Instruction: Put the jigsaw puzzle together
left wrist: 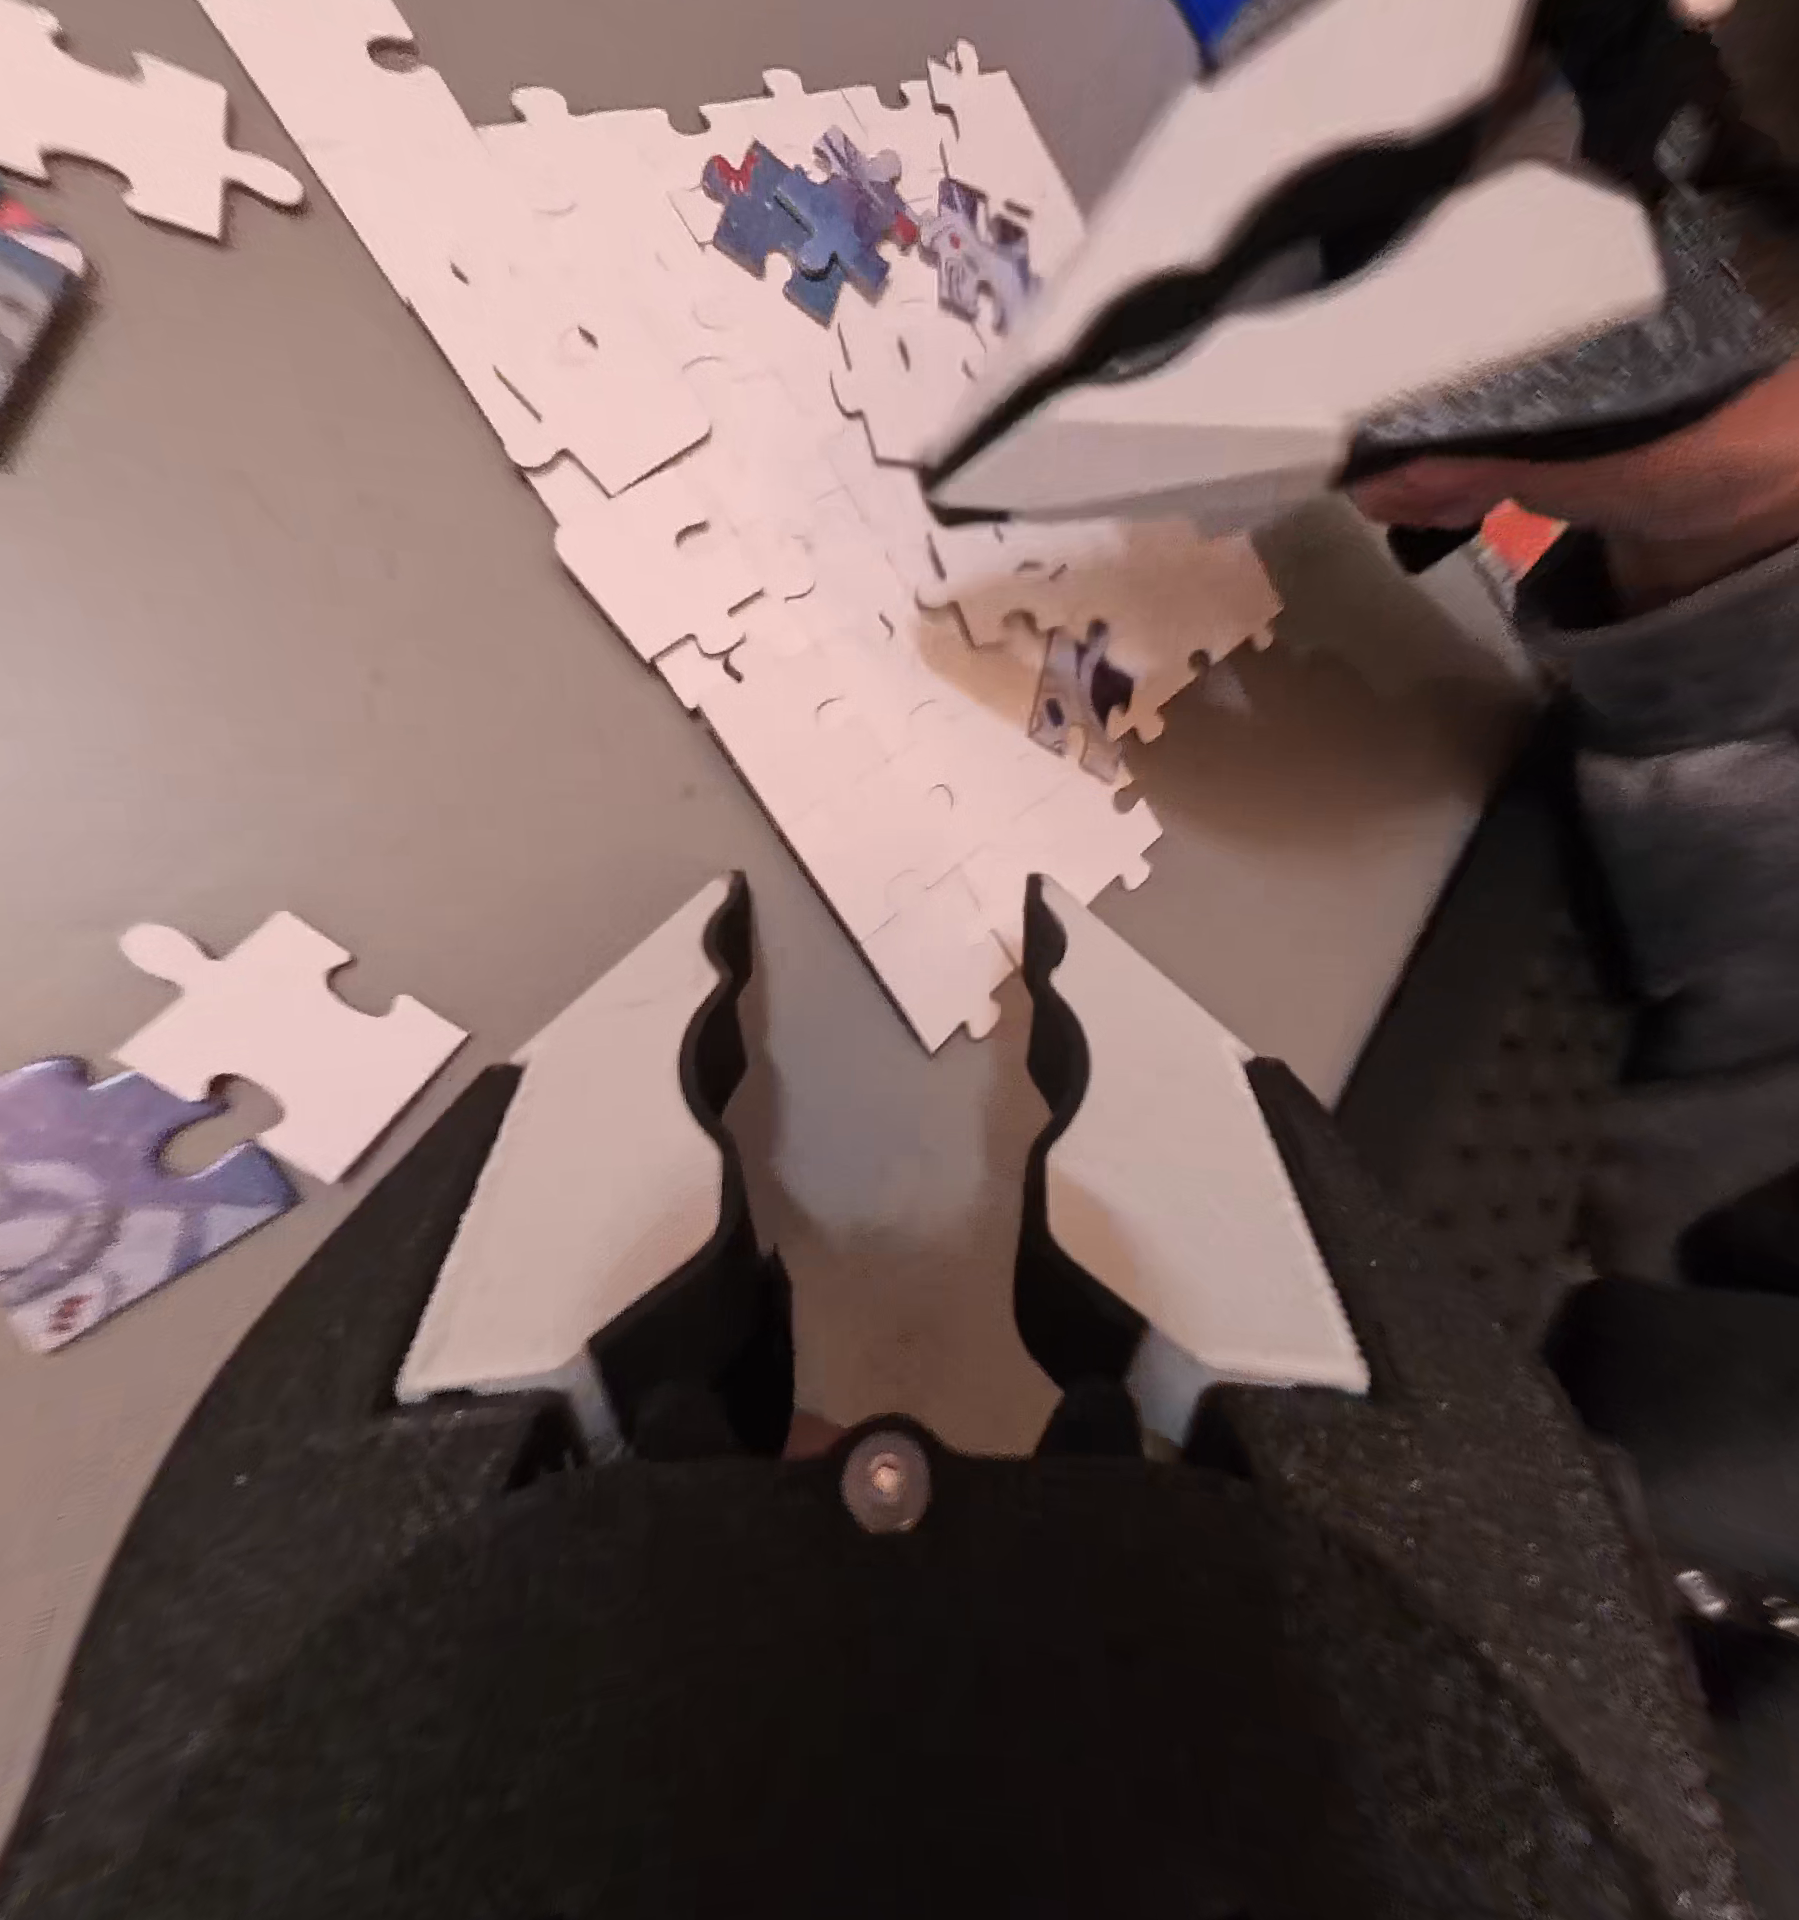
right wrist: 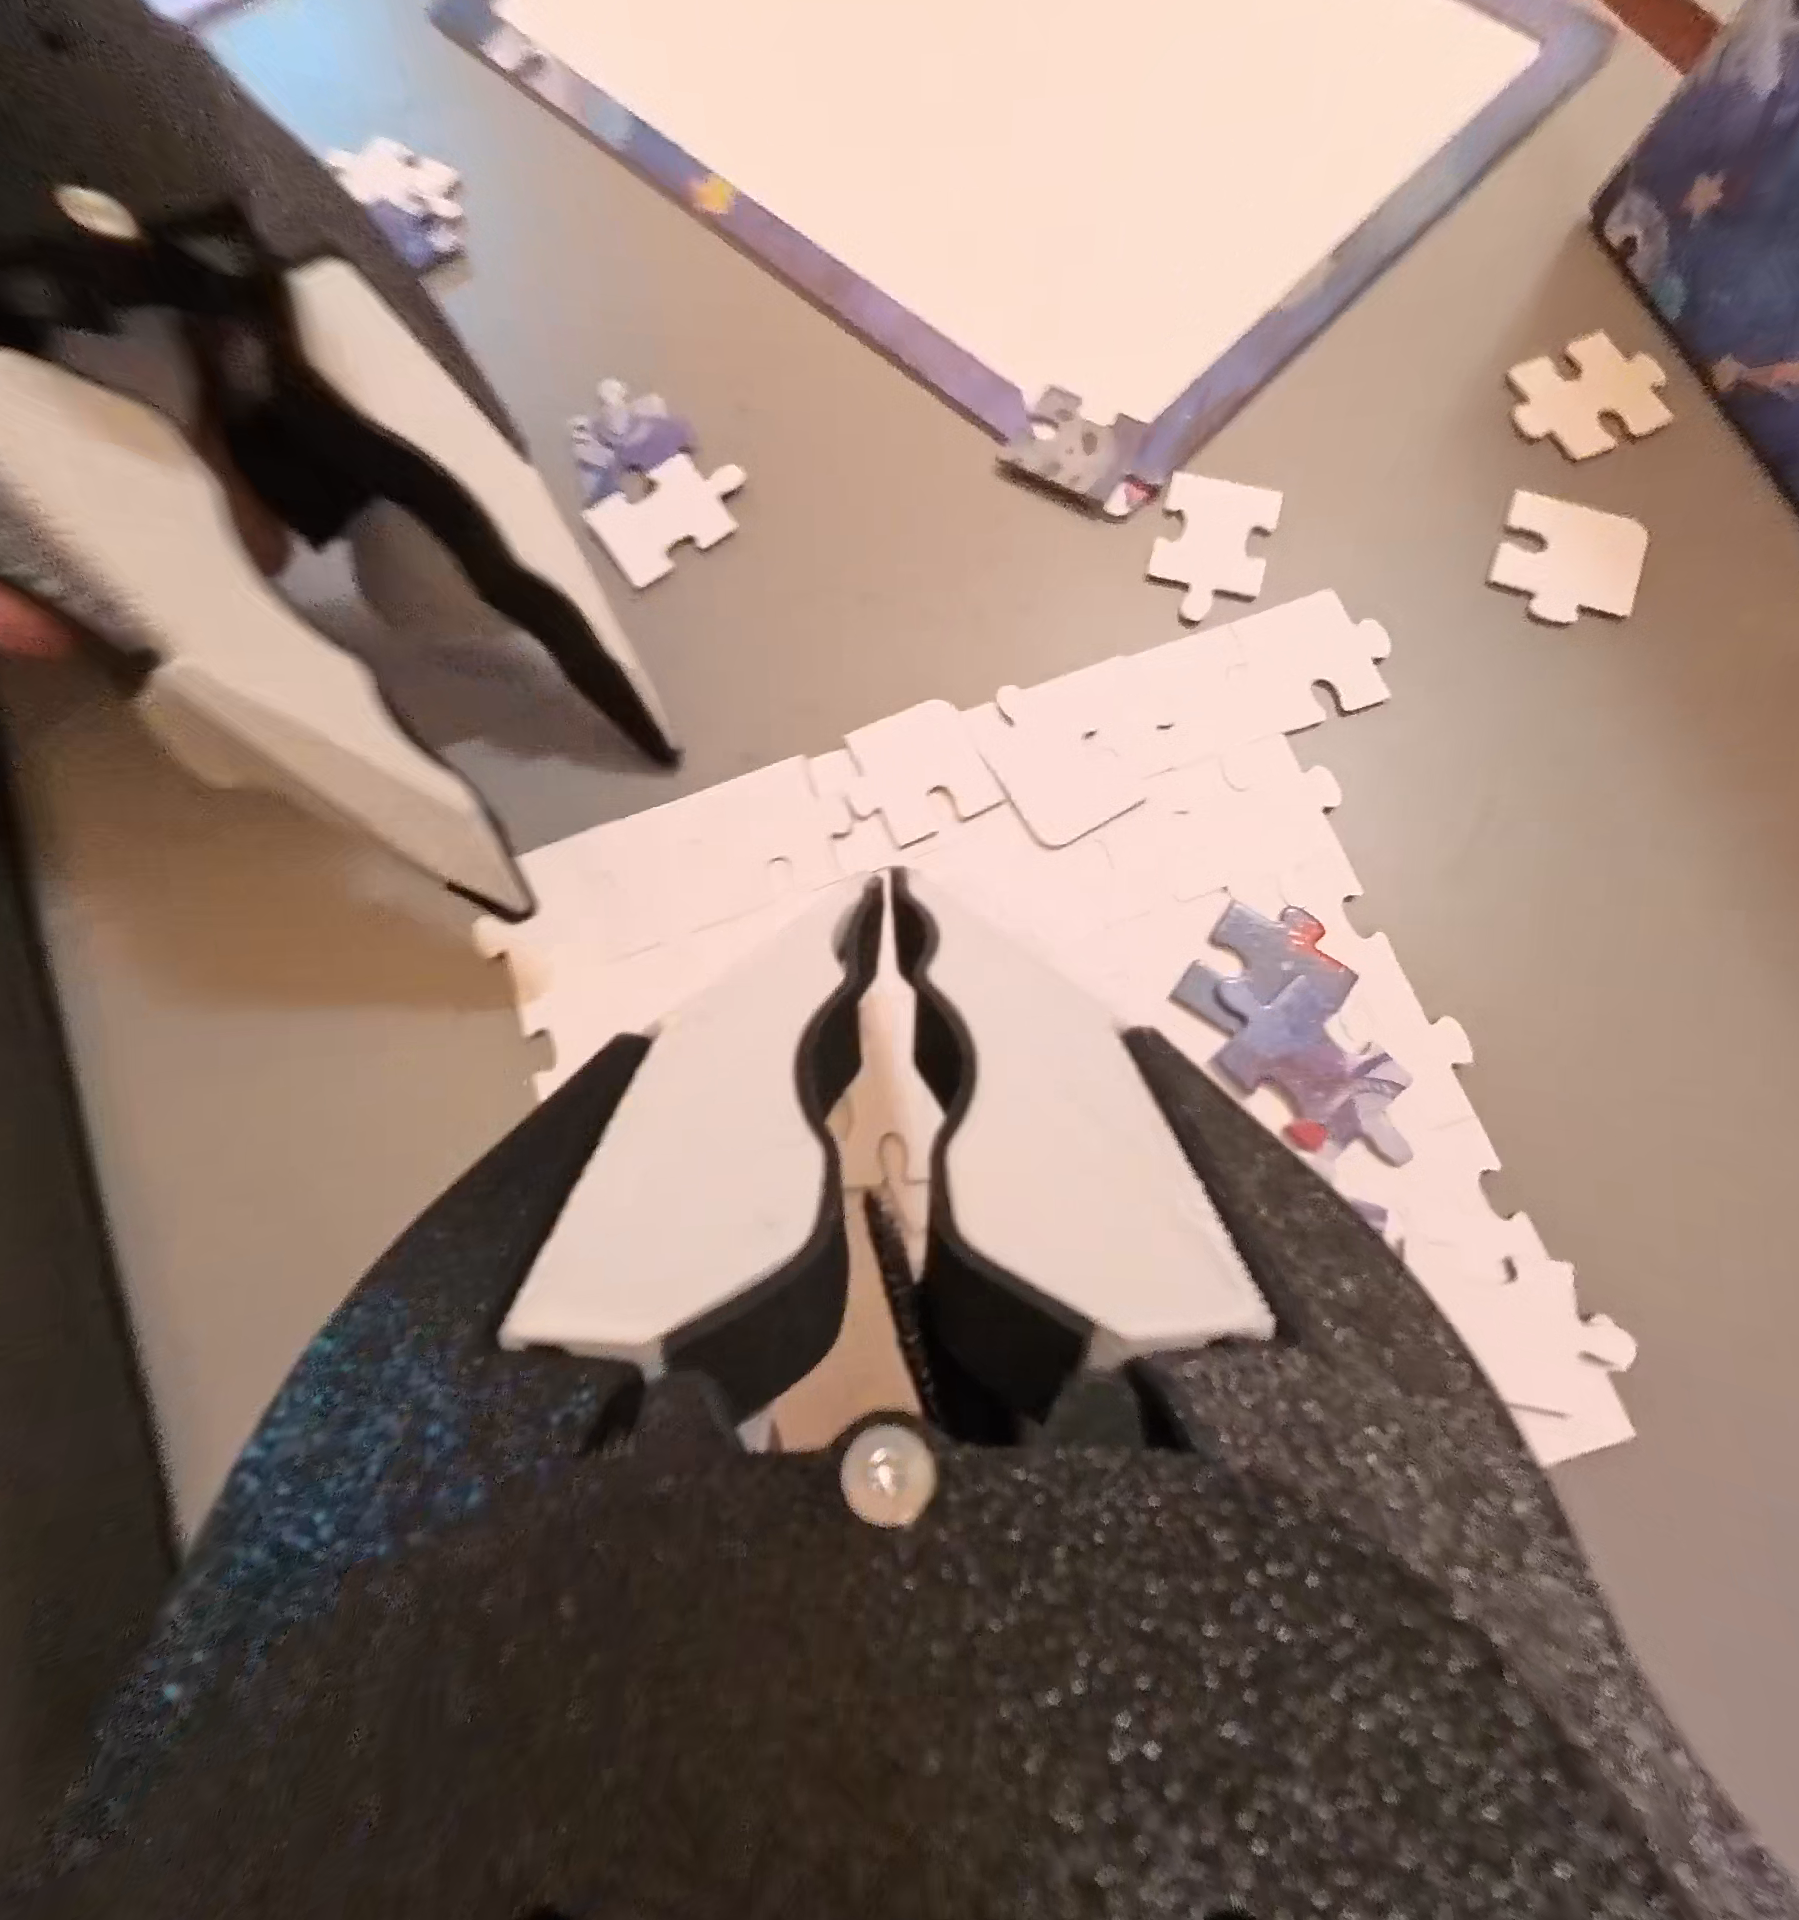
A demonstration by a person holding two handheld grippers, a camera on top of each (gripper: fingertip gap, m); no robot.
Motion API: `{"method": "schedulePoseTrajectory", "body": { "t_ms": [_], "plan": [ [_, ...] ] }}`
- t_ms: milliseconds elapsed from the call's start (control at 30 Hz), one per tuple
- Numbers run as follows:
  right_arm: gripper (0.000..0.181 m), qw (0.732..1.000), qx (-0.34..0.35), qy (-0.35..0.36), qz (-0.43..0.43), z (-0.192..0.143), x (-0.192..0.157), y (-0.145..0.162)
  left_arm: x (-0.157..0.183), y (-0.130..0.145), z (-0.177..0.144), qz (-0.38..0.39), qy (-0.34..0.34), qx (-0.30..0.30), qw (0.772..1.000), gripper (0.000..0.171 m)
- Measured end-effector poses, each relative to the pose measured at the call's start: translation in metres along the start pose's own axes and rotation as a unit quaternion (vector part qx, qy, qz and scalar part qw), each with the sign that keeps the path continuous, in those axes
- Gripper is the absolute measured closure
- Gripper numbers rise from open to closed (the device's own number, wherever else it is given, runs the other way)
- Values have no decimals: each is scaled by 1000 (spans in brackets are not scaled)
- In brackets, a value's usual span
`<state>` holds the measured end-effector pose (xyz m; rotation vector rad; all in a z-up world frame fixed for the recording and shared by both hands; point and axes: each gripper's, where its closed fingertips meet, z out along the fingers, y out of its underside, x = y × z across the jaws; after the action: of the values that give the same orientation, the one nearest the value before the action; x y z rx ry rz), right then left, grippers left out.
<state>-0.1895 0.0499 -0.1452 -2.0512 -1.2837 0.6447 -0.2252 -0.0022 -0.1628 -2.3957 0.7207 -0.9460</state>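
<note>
A large joined block of jigsaw pieces (left wrist: 666, 416) lies white side up on the grey table; it also shows in the right wrist view (right wrist: 1186, 831). Two blue printed pieces (left wrist: 822, 229) lie face up on it (right wrist: 1290, 1039). My right gripper (right wrist: 890, 883) is shut on the edge of a joined flap of white pieces (left wrist: 1113, 592), which is raised off the table and shows its printed underside. In the left wrist view the right gripper (left wrist: 942, 494) comes in from the upper right. My left gripper (left wrist: 884, 894) is open and empty, just above the block's near corner; it also shows in the right wrist view (right wrist: 583, 831).
A blue-rimmed puzzle tray (right wrist: 874, 281) lies at the back, with a blue box (right wrist: 1757, 260) to its right. Loose white pieces (right wrist: 1217, 540) (right wrist: 1570, 551) lie between tray and block. A white piece (left wrist: 282, 1039) and a blue piece (left wrist: 95, 1195) lie left of my left gripper. A person's hand (left wrist: 1653, 468) holds the right gripper. My right fingertips sit around 7 cm from my left ones.
</note>
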Motion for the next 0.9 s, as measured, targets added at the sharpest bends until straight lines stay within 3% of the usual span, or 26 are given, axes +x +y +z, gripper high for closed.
{"method": "schedulePoseTrajectory", "body": {
  "t_ms": [167,267,367,533,633,667,733,800,900],
  "plan": [
    [181,998,-53,-34,6,5,-10,37,1,-12,7,-101,48,27,993,128],
    [181,998,-47,-32,14,12,-11,34,-4,-20,10,-120,50,42,991,138],
    [181,998,-46,-38,24,13,-13,33,-11,-20,13,-99,26,34,994,166],
    [179,998,-34,-47,13,9,-16,26,-6,-22,5,-1,4,29,1000,169],
    [158,994,80,57,48,-31,41,-12,-7,-19,0,50,-15,19,998,169],
    [150,980,130,126,77,-50,76,-21,-7,-18,-2,71,-21,18,997,169],
    [117,938,193,252,139,-80,137,-19,-8,-19,-9,122,-40,27,991,169],
    [92,902,154,351,200,-84,183,12,-4,-21,-16,164,-41,41,985,169],
    [89,884,72,378,265,-62,213,42,8,-20,-21,205,-20,63,977,169]
  ]
}}
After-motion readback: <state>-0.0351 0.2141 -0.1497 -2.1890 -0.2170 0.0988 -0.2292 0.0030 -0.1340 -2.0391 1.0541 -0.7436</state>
